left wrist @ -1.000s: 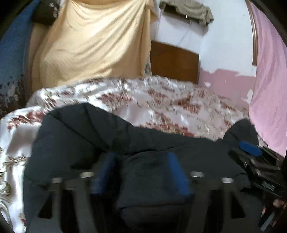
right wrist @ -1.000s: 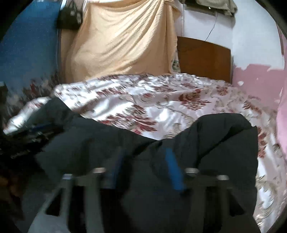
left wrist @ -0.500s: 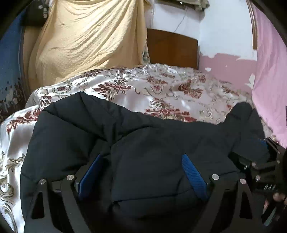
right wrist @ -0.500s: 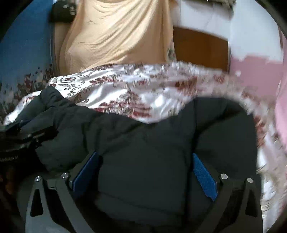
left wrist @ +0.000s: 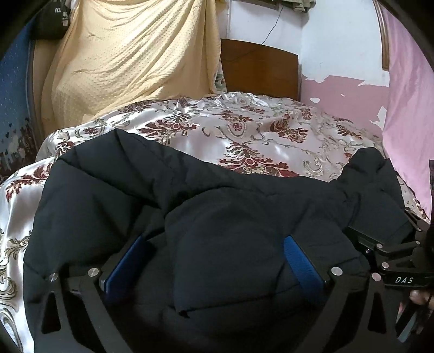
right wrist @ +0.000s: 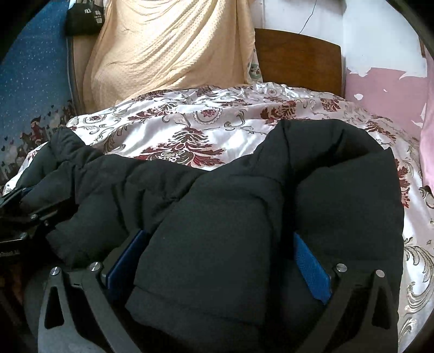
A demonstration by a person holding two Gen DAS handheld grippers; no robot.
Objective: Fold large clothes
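A dark padded jacket point(left wrist: 190, 195) lies across the near part of a bed with a floral satin cover point(left wrist: 244, 135). My left gripper point(left wrist: 214, 258) is open, its blue pads wide apart with a puffy fold of the jacket bulging between them. My right gripper point(right wrist: 219, 258) is also open, with a thick part of the jacket point(right wrist: 217, 217) lying between its blue pads. The right gripper shows at the right edge of the left wrist view point(left wrist: 393, 260); the left gripper shows at the left edge of the right wrist view point(right wrist: 19, 217).
A yellow cloth point(left wrist: 130, 62) hangs behind the bed beside a wooden headboard point(left wrist: 260, 68). A pink curtain point(left wrist: 407, 108) hangs at the right, and a blue patterned fabric point(right wrist: 29, 81) at the left. A black bag point(right wrist: 84, 16) hangs top left.
Both grippers went from shut on the jacket to open, pads spread wide. The jacket has come down and settled on the bed, and both grippers have steadied.
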